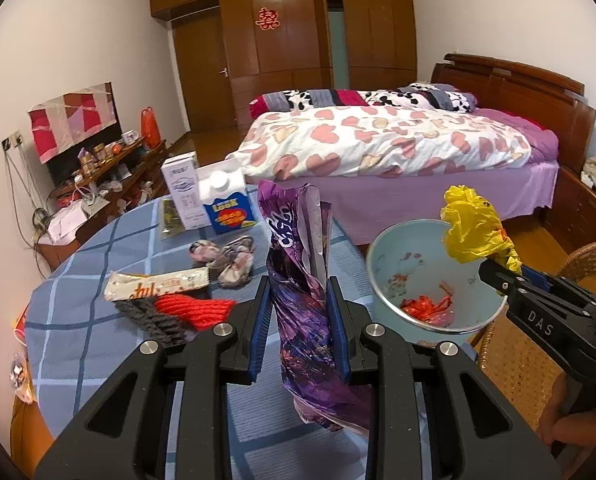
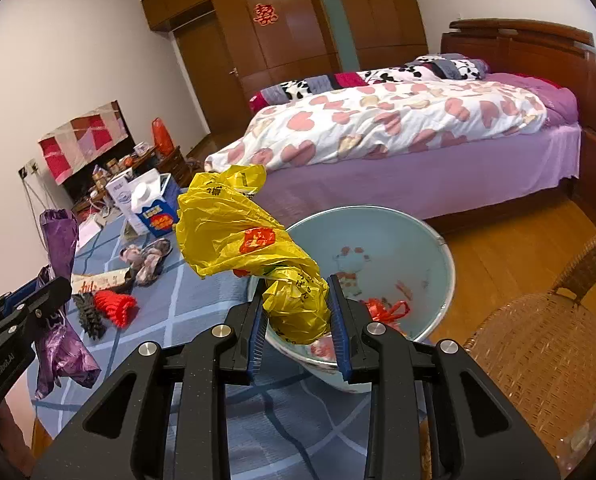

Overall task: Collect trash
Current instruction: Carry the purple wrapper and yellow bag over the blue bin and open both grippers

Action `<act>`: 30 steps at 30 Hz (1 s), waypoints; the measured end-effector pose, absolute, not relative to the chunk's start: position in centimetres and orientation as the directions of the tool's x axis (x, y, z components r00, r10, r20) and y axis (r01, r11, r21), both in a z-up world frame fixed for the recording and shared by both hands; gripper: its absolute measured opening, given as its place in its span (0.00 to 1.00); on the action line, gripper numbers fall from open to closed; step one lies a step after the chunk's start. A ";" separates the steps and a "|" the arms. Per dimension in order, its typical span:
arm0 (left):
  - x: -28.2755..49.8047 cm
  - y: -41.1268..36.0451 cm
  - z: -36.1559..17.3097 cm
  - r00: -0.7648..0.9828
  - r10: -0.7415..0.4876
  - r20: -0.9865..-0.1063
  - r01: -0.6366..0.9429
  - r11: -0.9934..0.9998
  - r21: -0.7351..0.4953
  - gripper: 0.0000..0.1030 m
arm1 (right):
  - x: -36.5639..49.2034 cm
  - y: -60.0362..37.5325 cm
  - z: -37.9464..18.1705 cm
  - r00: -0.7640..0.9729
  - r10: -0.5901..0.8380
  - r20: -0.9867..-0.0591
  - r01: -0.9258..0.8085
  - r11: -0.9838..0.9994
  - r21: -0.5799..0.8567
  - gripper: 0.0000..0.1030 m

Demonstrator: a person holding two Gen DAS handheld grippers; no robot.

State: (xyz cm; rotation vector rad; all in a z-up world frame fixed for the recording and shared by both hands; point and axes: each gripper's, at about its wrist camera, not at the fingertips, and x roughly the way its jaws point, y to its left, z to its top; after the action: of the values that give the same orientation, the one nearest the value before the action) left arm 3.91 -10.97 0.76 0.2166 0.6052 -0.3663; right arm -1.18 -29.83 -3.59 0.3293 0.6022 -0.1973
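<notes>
Left gripper: both blue pads are pressed onto a purple foil wrapper, which stands up out of the jaws in the lower middle of the left wrist view; the same wrapper hangs at the left edge of the right wrist view.
Right gripper: clamped on a crumpled yellow plastic bag, with most of the bag billowing up and to the left above the fingers; in the left wrist view this gripper sits at the right edge.
Basin: pale blue, tilted at the table's right-hand edge, with red scraps lying in its bottom; the yellow bag is held right at its near rim.
Table: covered in a blue checked cloth.
On the cloth, centre-left of the left wrist view: 1 white snack wrapper with red lettering, a red and grey knitted piece just below it, and a crumpled printed wrapper behind.
Further back: 2 cartons, a white box and a blue and white carton, side by side.
Background: a bed with a heart-print quilt, upper right.
</notes>
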 end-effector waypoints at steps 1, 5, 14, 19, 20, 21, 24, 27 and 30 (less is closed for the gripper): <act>3.9 -11.2 0.8 0.759 -0.276 -0.590 0.401 0.912 0.090 0.26 | -1.2 -30.0 -3.6 0.808 -0.089 -0.582 0.280 0.928 0.245 0.29; 3.9 -12.3 1.0 0.755 -0.291 -0.587 0.421 0.902 0.095 0.26 | -1.2 -30.8 -3.6 0.808 -0.106 -0.580 0.296 0.923 0.244 0.29; 4.0 -14.2 1.1 0.740 -0.331 -0.586 0.459 0.885 0.080 0.26 | -1.3 -32.1 -3.8 0.799 -0.145 -0.584 0.341 0.909 0.241 0.29; 4.5 -15.0 1.0 0.728 -0.340 -0.596 0.470 0.880 0.072 0.26 | -1.3 -32.9 -3.9 0.794 -0.170 -0.584 0.365 0.901 0.234 0.29; 4.6 -15.2 0.9 0.726 -0.341 -0.597 0.471 0.879 0.071 0.26 | -1.3 -33.1 -4.0 0.792 -0.175 -0.584 0.371 0.899 0.234 0.29; 4.7 -15.3 0.9 0.724 -0.343 -0.598 0.473 0.878 0.070 0.26 | -1.3 -33.2 -4.0 0.791 -0.181 -0.585 0.376 0.897 0.232 0.29; 4.9 -15.6 0.7 0.717 -0.348 -0.605 0.479 0.876 0.064 0.26 | -1.2 -33.7 -4.2 0.785 -0.193 -0.589 0.391 0.892 0.228 0.29; 5.3 -16.0 0.3 0.699 -0.365 -0.615 0.491 0.870 0.041 0.26 | -1.2 -34.0 -4.5 0.778 -0.202 -0.595 0.404 0.886 0.228 0.29; 5.7 -16.3 0.0 0.681 -0.376 -0.629 0.499 0.866 0.023 0.26 | -1.0 -34.4 -4.8 0.771 -0.217 -0.599 0.419 0.881 0.220 0.29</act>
State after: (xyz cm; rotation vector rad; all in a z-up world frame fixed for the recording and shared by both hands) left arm 5.73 -16.34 -0.04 0.1988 0.6584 -0.4945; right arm -0.95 -34.42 -4.77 0.3551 0.5979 -0.3527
